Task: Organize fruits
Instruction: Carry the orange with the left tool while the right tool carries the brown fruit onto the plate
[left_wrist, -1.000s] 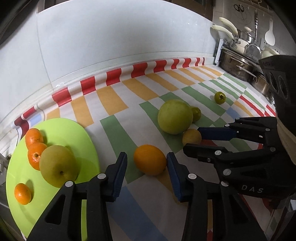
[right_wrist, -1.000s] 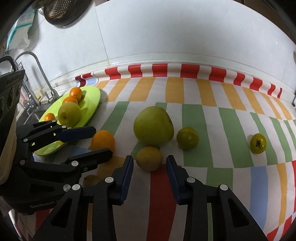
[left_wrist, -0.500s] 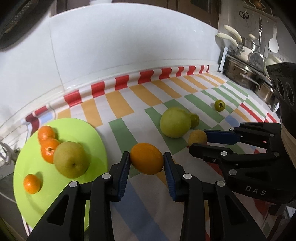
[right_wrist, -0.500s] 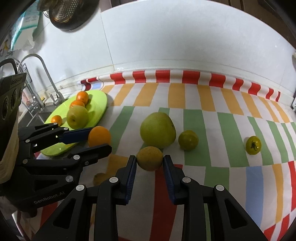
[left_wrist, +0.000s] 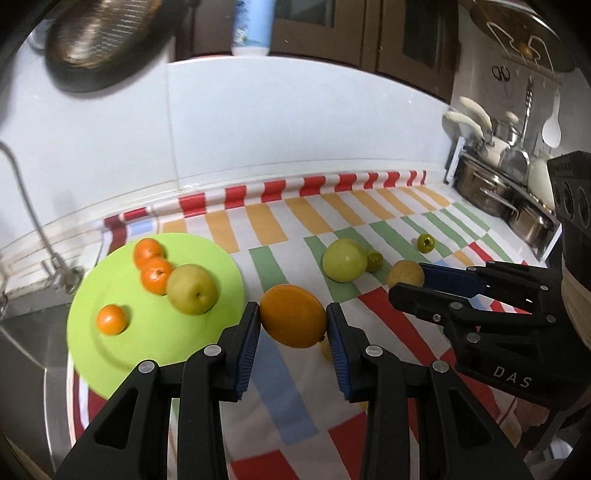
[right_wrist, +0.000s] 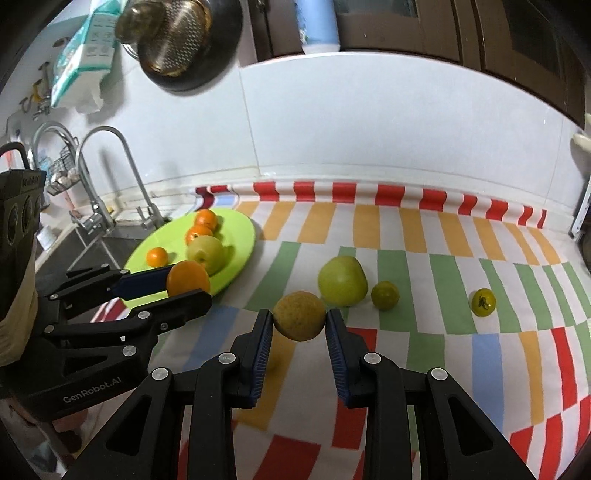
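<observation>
1. Left wrist view: the left gripper (left_wrist: 291, 323) has its fingers (left_wrist: 248, 345) clenched on an orange (left_wrist: 292, 316), blue pads pressing both flanks, the fruit lifted clear of the striped cloth (left_wrist: 284, 417) on the desk. The green plate (left_wrist: 110, 354) lies to the left of the fingers and just beside them, already carrying three small mandarins (left_wrist: 110, 319) and a yellow-green apple (left_wrist: 192, 283). Judged from this, the move to come is a short sideways carry to the left, towards the bare front part of the plate. The right gripper (left_wrist: 410, 282) shows at the right edge, holding a brownish-yellow round fruit (left_wrist: 405, 272).

2. Right wrist view: the right gripper (right_wrist: 299, 325) grasps that brownish-yellow round fruit (right_wrist: 299, 315) between its fingers (right_wrist: 263, 345), raised off the cloth (right_wrist: 424, 332), with its shadow below. The plate (right_wrist: 243, 242) lies up and to the left, well apart, with the left gripper (right_wrist: 192, 284) and its orange (right_wrist: 187, 278) between. The left hand is clearly nearer the plate, so it would likely set down first. A large green fruit (right_wrist: 342, 280), a small green one (right_wrist: 385, 294) and another farther right (right_wrist: 482, 302) remain on the cloth, untouched
</observation>
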